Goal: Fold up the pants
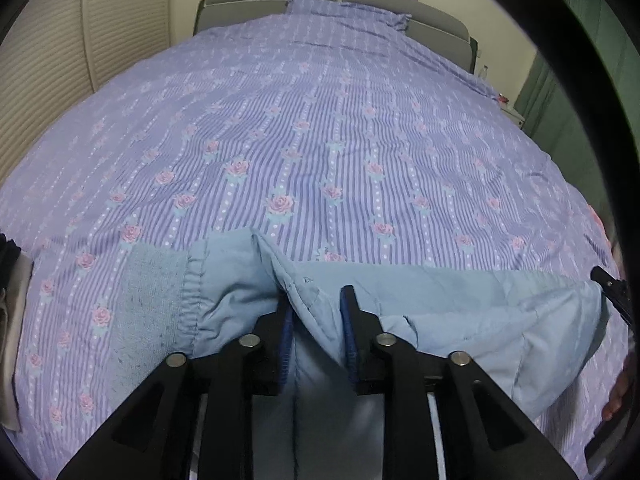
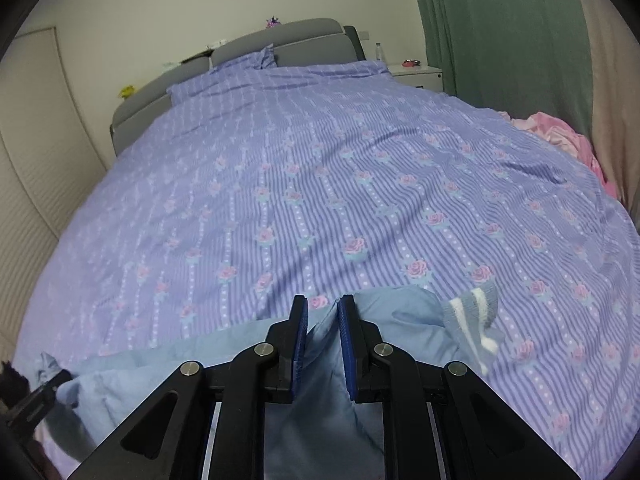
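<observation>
Light blue pants lie across the near edge of the bed. In the left wrist view my left gripper is shut on a raised fold of the pants beside the gathered waistband. In the right wrist view my right gripper is shut on a fold of the pants near the leg end, where a striped ribbed cuff hangs to the right. The other gripper's tip shows at the far right edge of the left wrist view and at the lower left of the right wrist view.
The bed is covered by a purple striped quilt with pink roses. A grey headboard and pillow stand at the far end. A pink cloth lies at the bed's right edge, by a green curtain and white nightstand.
</observation>
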Demonstrator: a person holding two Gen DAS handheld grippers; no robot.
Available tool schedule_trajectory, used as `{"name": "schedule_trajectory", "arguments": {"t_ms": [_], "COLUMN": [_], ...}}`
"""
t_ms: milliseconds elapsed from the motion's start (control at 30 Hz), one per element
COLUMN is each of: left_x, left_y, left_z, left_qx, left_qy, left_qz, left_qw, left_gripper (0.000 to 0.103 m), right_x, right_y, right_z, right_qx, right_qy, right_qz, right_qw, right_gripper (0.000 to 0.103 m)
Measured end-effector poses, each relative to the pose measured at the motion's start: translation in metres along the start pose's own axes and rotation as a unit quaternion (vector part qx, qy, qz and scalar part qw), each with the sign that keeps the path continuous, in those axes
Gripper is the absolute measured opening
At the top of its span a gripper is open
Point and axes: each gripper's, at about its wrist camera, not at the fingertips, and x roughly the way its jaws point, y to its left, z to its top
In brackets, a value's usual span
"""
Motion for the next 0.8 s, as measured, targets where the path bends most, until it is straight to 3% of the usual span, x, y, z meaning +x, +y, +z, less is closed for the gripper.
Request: {"name": "schedule_trajectory", "arguments": {"t_ms": [100,167,200,233,267,333,400,500,633,800], "left_x": [-0.019,-0.045,-0.056,-0.067,-0.084,-0.097,-0.105,-0.102,-0.079,-0.036], "left_y": [-0.004,-0.007,-0.01,-0.013,-0.018,-0.028,-0.043,-0.069,-0.105,-0.131], "left_z": [0.002,0.0,-0.001,-0.002,-0.004,-0.002,-0.006,-0.02,-0.04,-0.048], "left_qx": [0.024,0.056,0.07,0.084,0.107,0.143,0.191,0.251,0.307,0.327], "left_qy": [-0.006,-0.036,-0.055,-0.079,-0.114,-0.143,-0.16,-0.166,-0.146,-0.096], "left_qz": [0.009,0.02,0.027,0.04,0.071,0.099,0.099,0.085,0.049,0.009], "left_qw": [0.9997,0.9976,0.9957,0.9925,0.9852,0.9744,0.9635,0.9497,0.9392,0.9402], "left_gripper": [0.042,0.073,0.096,0.103,0.103,0.103,0.103,0.103,0.103,0.096], "right_x": [-0.007,-0.024,-0.039,-0.046,-0.059,-0.084,-0.105,-0.118,-0.102,-0.064], "right_y": [-0.003,-0.002,-0.001,-0.001,0.0,-0.001,-0.006,-0.019,-0.048,-0.088], "right_z": [-0.002,-0.004,-0.006,-0.006,-0.007,-0.009,-0.011,-0.014,-0.021,-0.04], "right_qx": [0.009,0.003,-0.013,-0.024,-0.042,-0.072,-0.098,-0.124,-0.12,-0.063], "right_qy": [0.001,-0.02,-0.042,-0.053,-0.071,-0.111,-0.144,-0.157,-0.116,-0.053], "right_qz": [-0.007,-0.003,-0.011,-0.017,-0.026,-0.045,-0.061,-0.068,-0.054,-0.004], "right_qw": [1.0,1.0,0.999,0.998,0.996,0.99,0.983,0.977,0.985,0.997], "right_gripper": [0.046,0.061,0.062,0.067,0.072,0.079,0.082,0.084,0.084,0.084]}}
